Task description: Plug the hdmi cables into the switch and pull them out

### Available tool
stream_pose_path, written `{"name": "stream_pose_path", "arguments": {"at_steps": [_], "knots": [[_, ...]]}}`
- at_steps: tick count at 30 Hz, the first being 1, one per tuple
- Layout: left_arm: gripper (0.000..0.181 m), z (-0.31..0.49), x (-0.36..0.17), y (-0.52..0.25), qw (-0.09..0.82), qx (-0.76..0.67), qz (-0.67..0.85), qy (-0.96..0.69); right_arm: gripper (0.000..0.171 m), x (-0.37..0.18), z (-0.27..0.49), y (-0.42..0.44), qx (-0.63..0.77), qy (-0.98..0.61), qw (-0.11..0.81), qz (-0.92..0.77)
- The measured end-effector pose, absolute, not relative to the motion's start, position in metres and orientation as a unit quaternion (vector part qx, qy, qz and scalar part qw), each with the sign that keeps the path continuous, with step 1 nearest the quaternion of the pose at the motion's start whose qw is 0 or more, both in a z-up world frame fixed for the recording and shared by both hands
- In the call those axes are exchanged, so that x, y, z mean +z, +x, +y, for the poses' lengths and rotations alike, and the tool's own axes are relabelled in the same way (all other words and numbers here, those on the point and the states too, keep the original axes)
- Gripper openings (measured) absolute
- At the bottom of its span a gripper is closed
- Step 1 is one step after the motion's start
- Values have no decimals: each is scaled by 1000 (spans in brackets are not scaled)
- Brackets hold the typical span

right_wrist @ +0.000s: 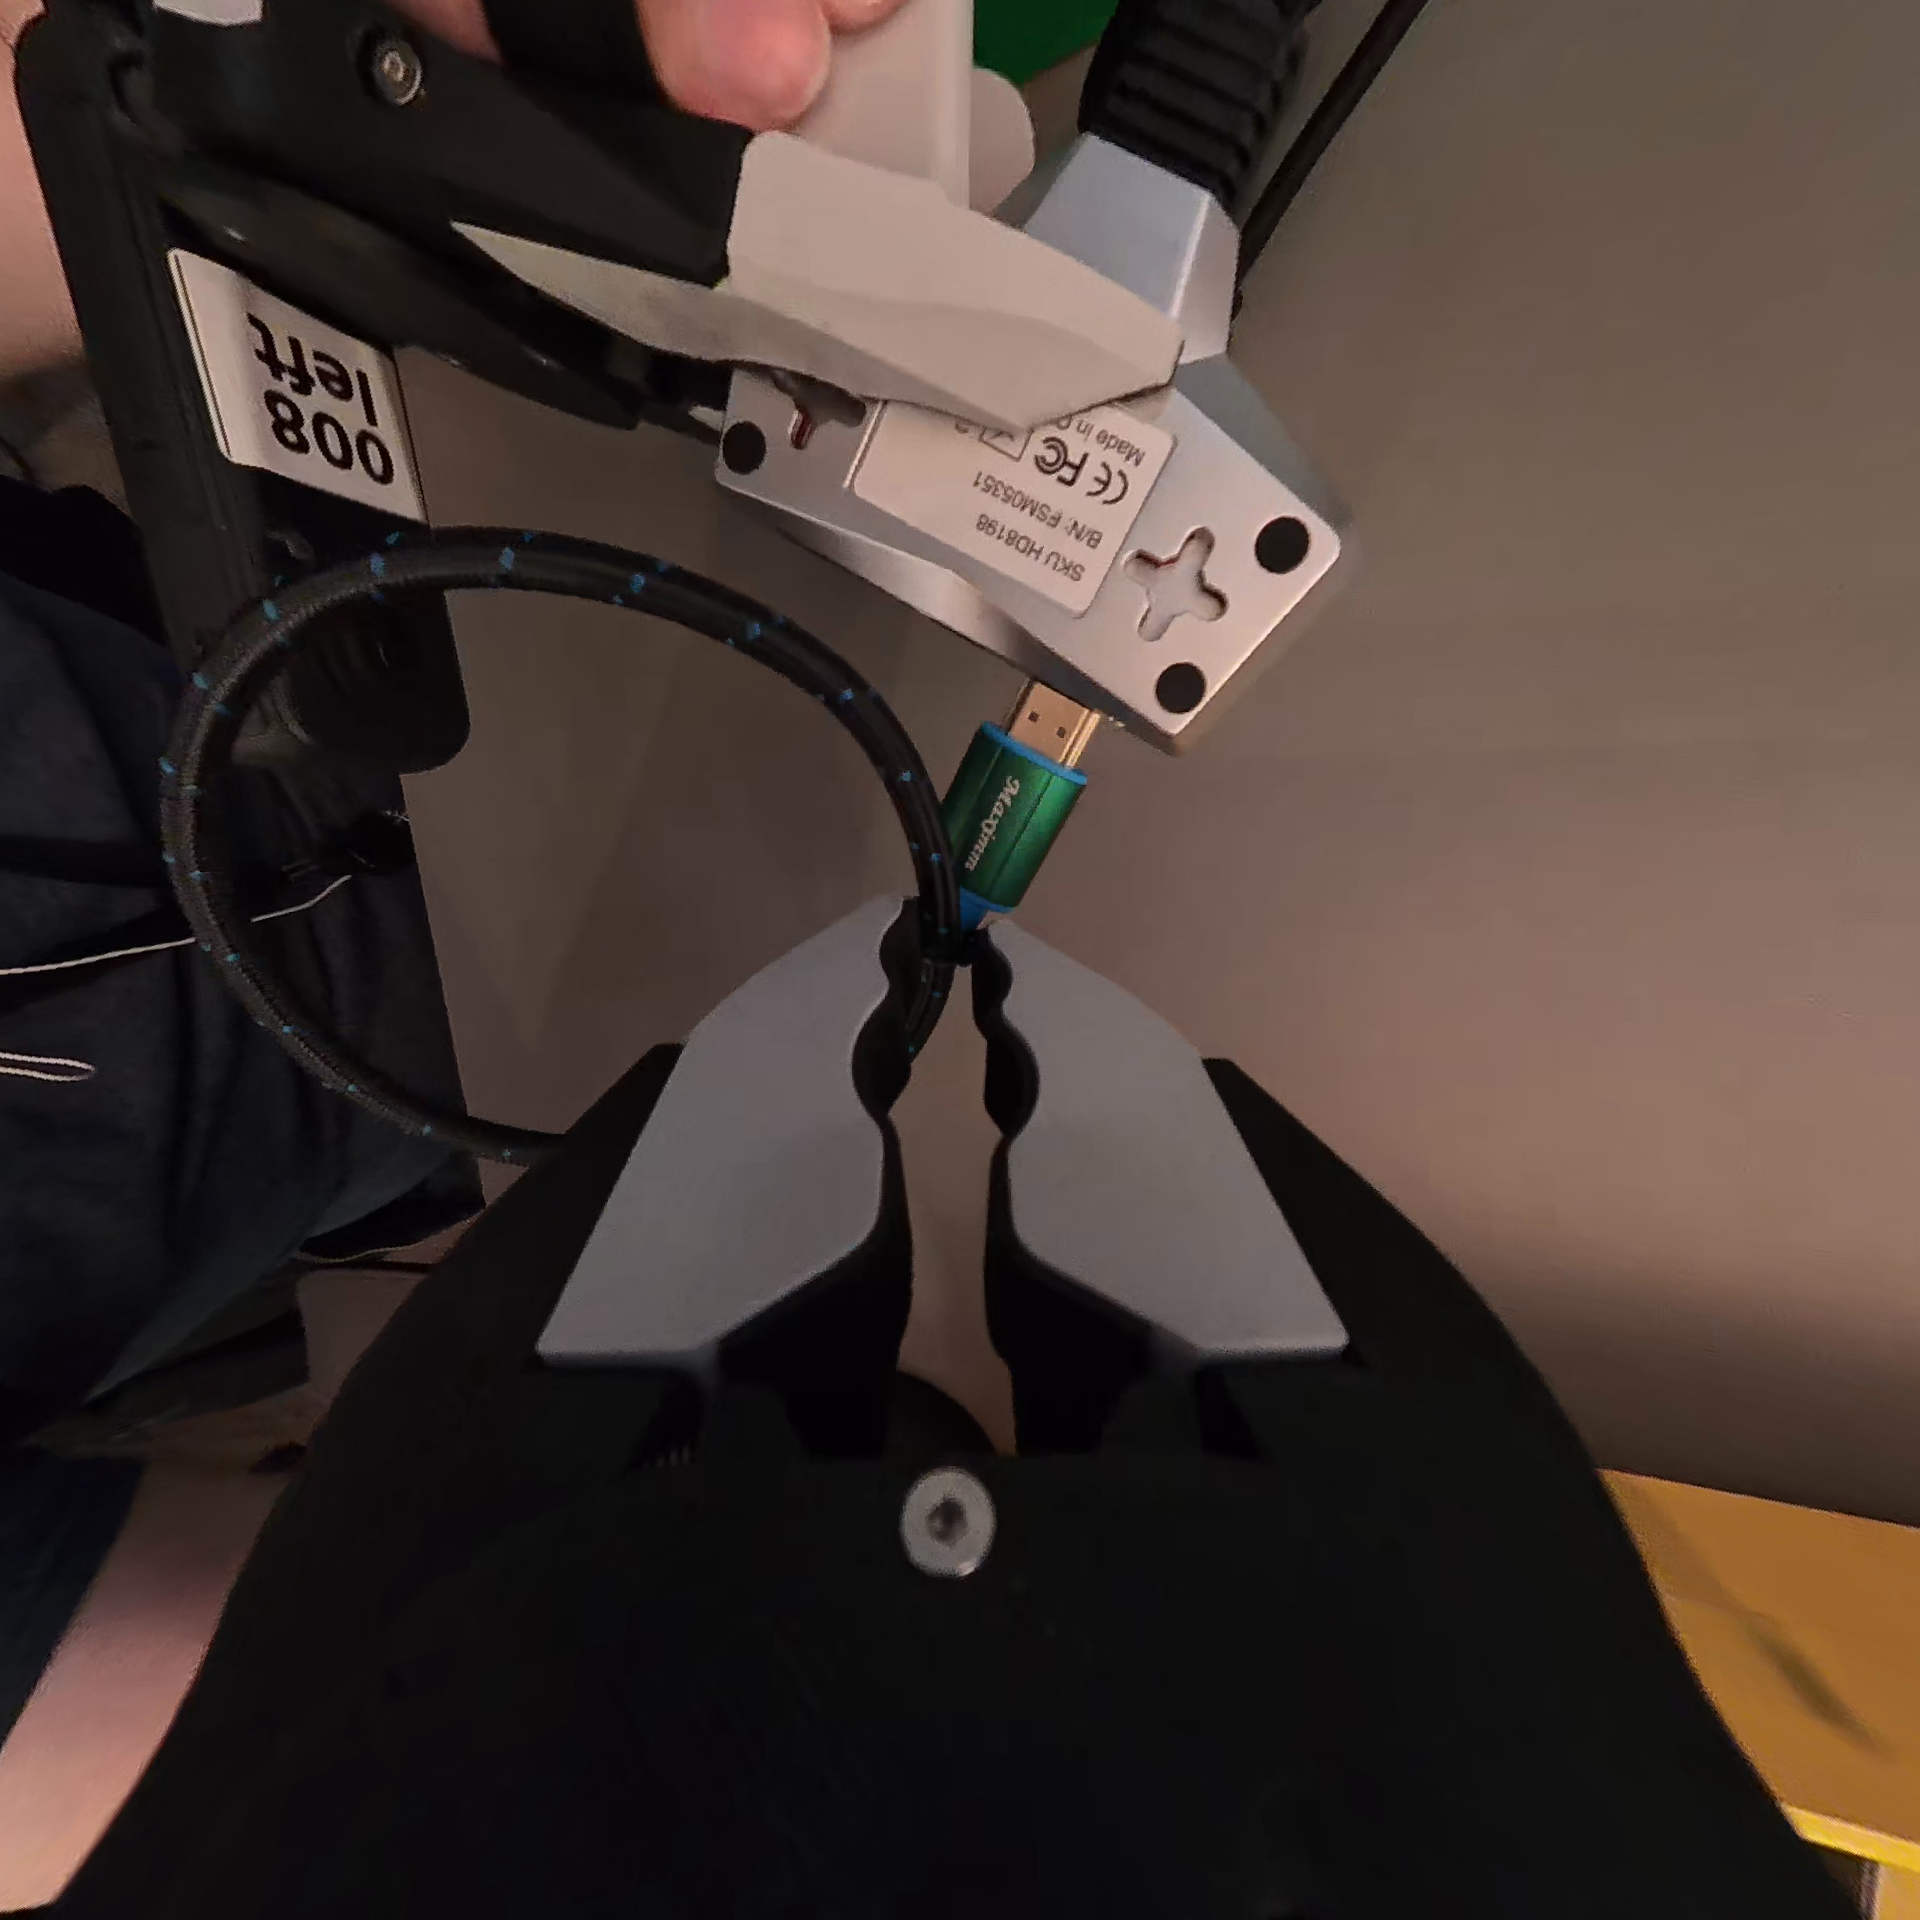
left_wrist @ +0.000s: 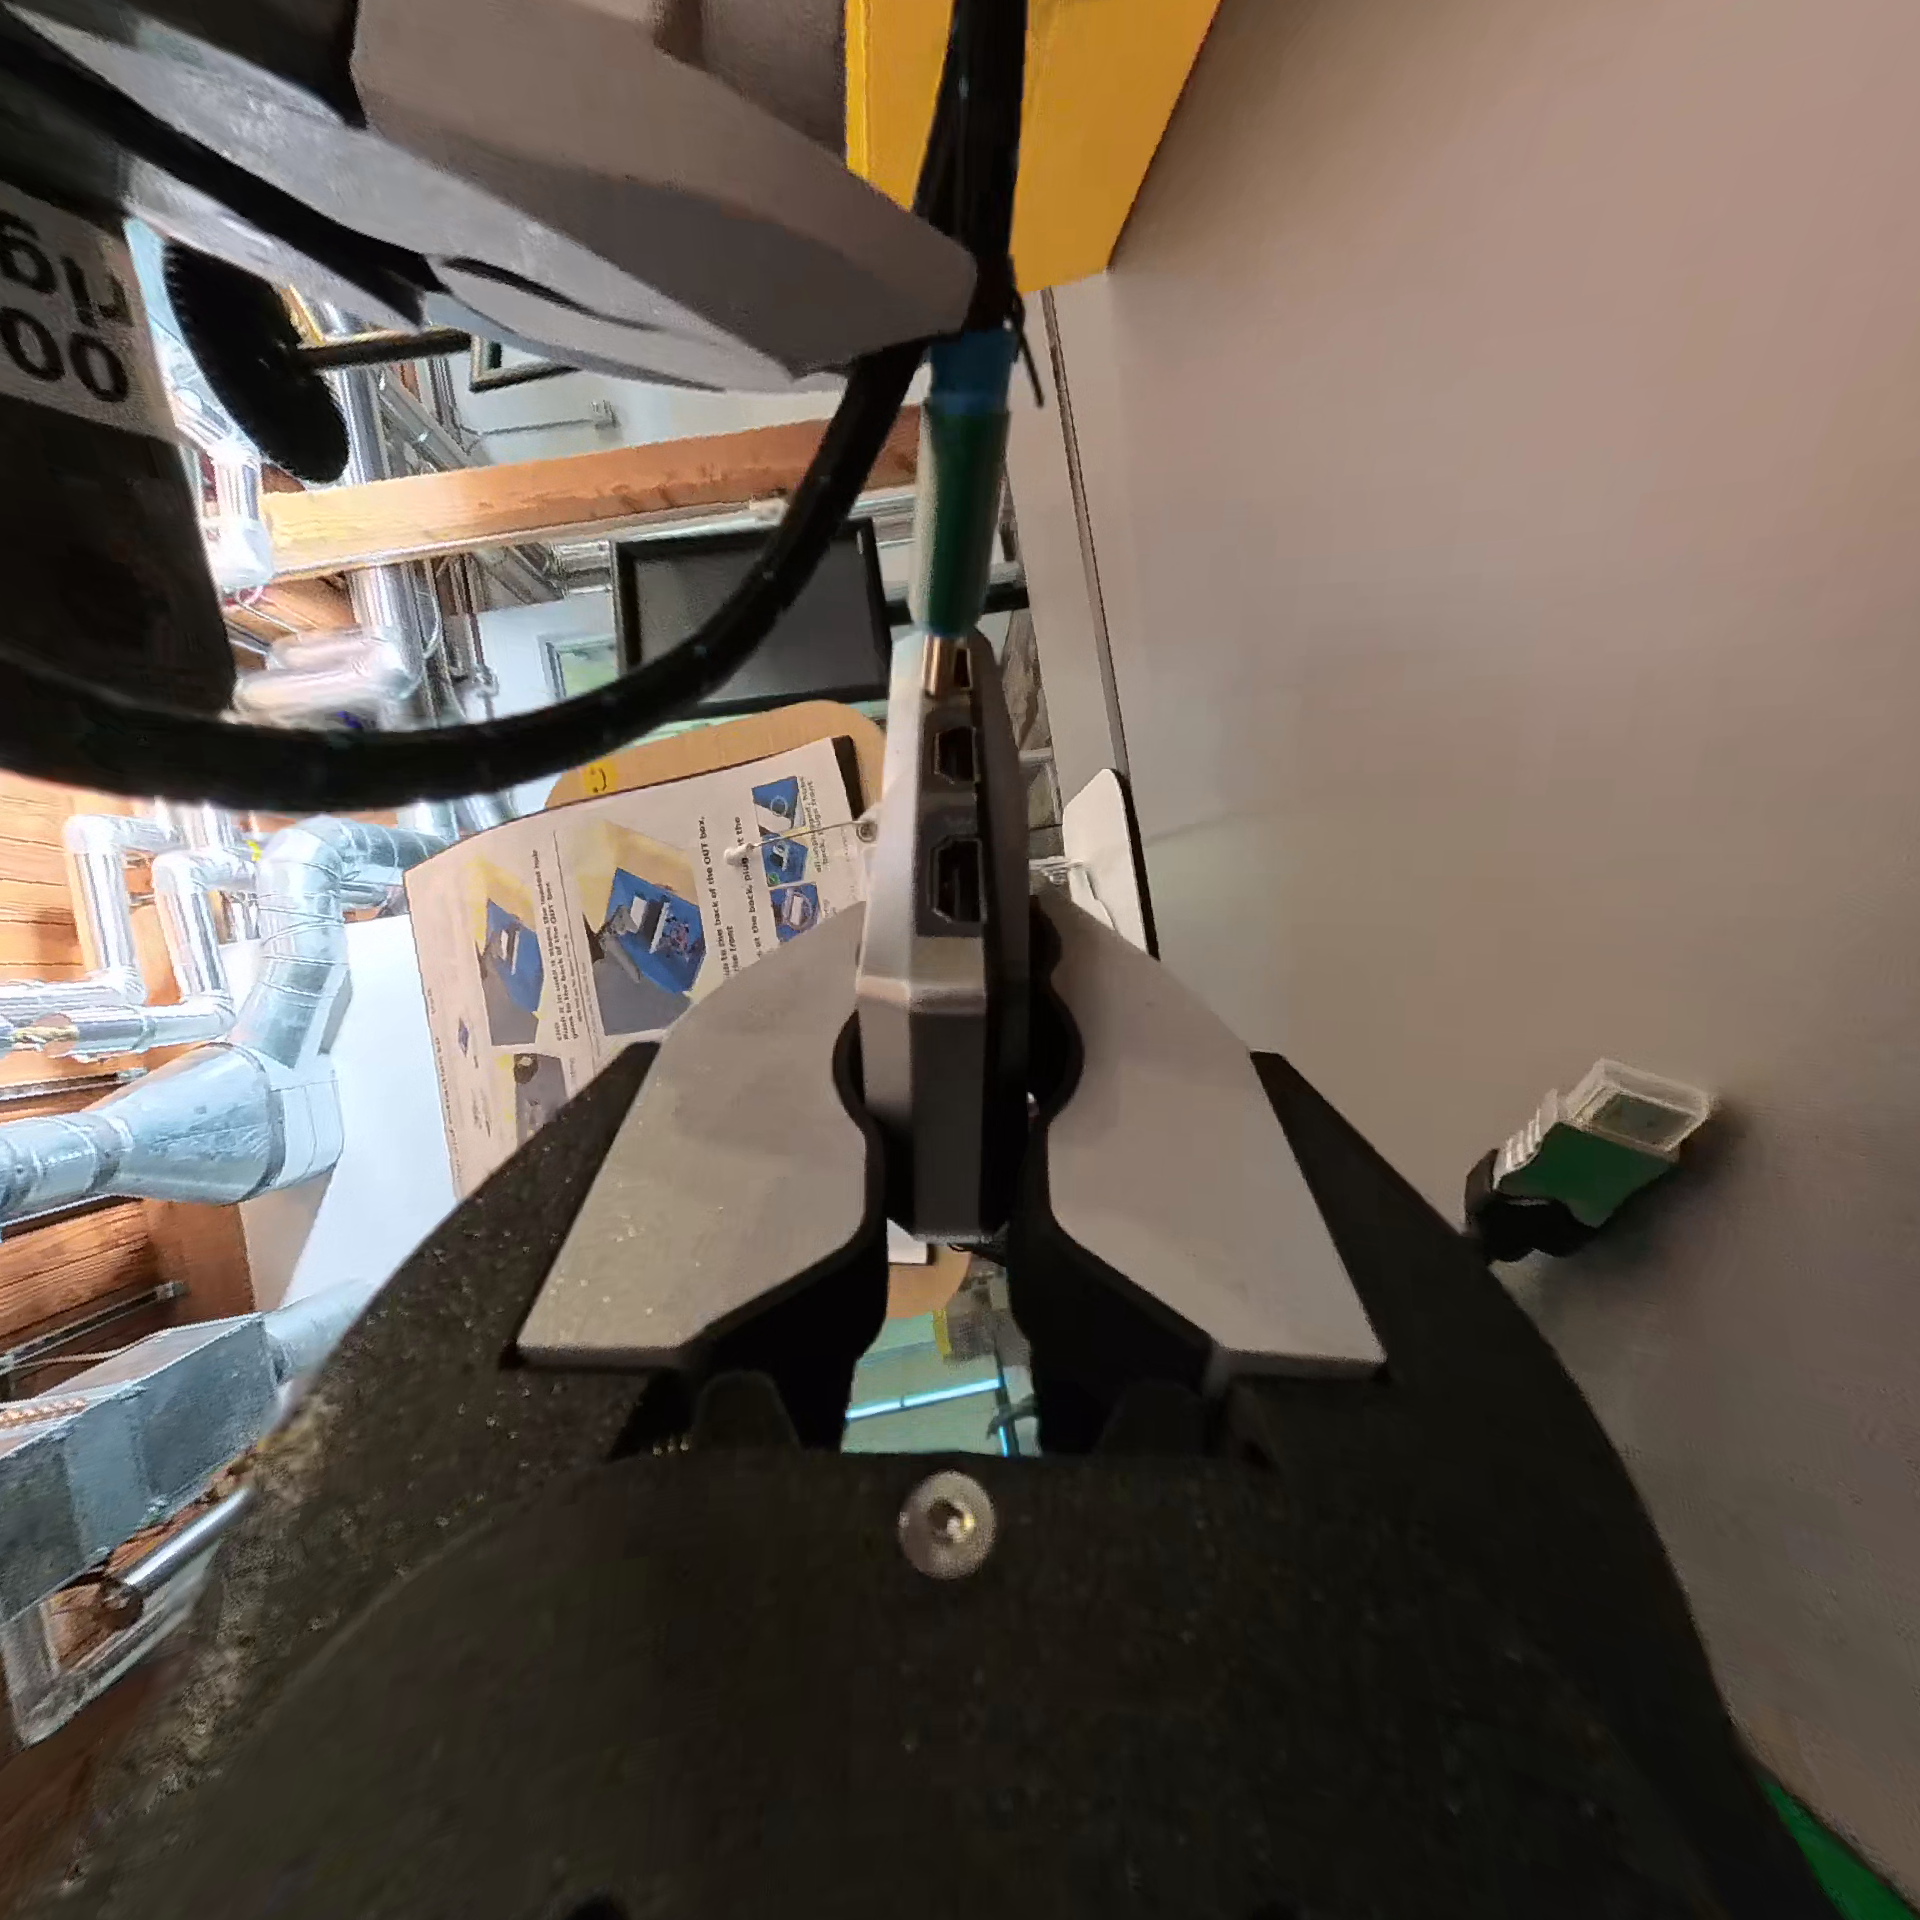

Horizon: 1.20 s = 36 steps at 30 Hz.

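Left gripper [left_wrist: 961,997]: jaws clamped on the switch, one finger on each flat face, holding it edge-on above the grey table.
Switch [left_wrist: 940,935]: a slim grey metal box; in the left wrist view its port edge faces the camera with two empty ports in a row nearest the fingers and the plug at the far port. In the right wrist view its underside shows, with a white sticker [right_wrist: 1023,509] and cross-shaped mounting slots.
Right gripper [right_wrist: 951,951]: jaws nearly together, pinching the braided cable just behind the plug.
Green plug [right_wrist: 1013,821]: metallic green shell with blue bands; its gold tip sits partly inside the switch's end port, a stretch of gold still showing.
Cable [right_wrist: 436,561]: black braid with blue flecks, looping out to the left of the right gripper and back under it.
Second plug [left_wrist: 1590,1153]: green, with a clear cap, lying on the table [left_wrist: 1558,623] to the right, well apart from the switch.
Background: a printed instruction sheet [left_wrist: 623,935] stands behind the switch; a yellow block [left_wrist: 1081,135] sits at the table's far edge.
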<state>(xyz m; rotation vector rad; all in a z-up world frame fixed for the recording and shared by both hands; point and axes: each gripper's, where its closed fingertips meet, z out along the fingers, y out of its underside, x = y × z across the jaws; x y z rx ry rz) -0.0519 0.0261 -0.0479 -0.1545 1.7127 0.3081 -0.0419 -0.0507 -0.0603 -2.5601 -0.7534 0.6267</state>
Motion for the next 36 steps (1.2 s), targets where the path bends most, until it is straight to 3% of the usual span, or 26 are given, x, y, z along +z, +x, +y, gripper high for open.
{"name": "stream_pose_path", "arguments": {"at_steps": [36], "knots": [[22,24,-65,-51,590,59,794,-130,9,-74,-55,-40,330,-903,159,-226]]}}
